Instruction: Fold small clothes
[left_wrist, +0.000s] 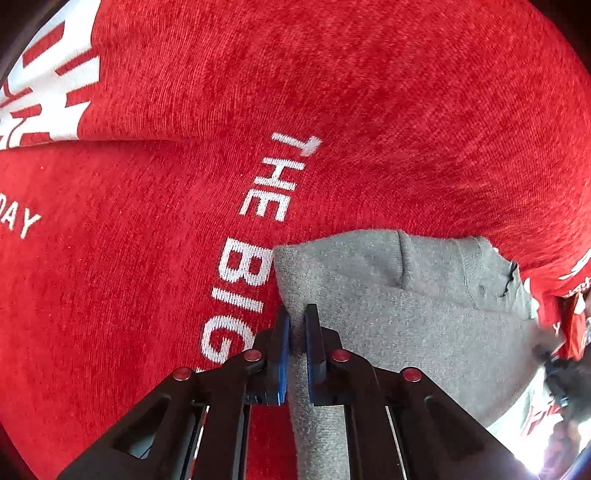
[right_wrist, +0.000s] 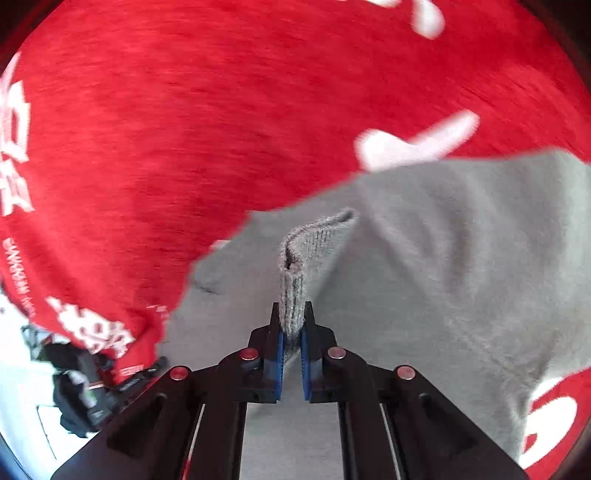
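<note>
Grey knit fills the lower middle of both my views: a small grey garment (left_wrist: 406, 295) lies on a red cloth (left_wrist: 369, 92) printed with white lettering. My left claw (left_wrist: 297, 325) is pinched narrow on the garment's left edge, with a strip of the grey fabric running down between its blue-padded fingers (left_wrist: 283, 350). My right claw (right_wrist: 291, 325) is likewise clamped on the grey garment (right_wrist: 443, 258), holding a ribbed edge that stands up and curls out of its blue fingers (right_wrist: 279, 354); the rest of the knit spreads out flat to the right and ahead.

Writing on the red cloth, seen from my left wrist, reads "THE BIG" (left_wrist: 255, 236), with more letters hidden behind the claw, and "DAY" (left_wrist: 18, 221) at the far left edge. A large white block print (left_wrist: 48, 85) sits at upper left, too cropped to read. From the right wrist the white markings on the red cloth (right_wrist: 221, 110) are blurred and unreadable. At the lower left of that view a dark object (right_wrist: 85, 391) shows past the cloth's edge; I cannot tell what it is.
</note>
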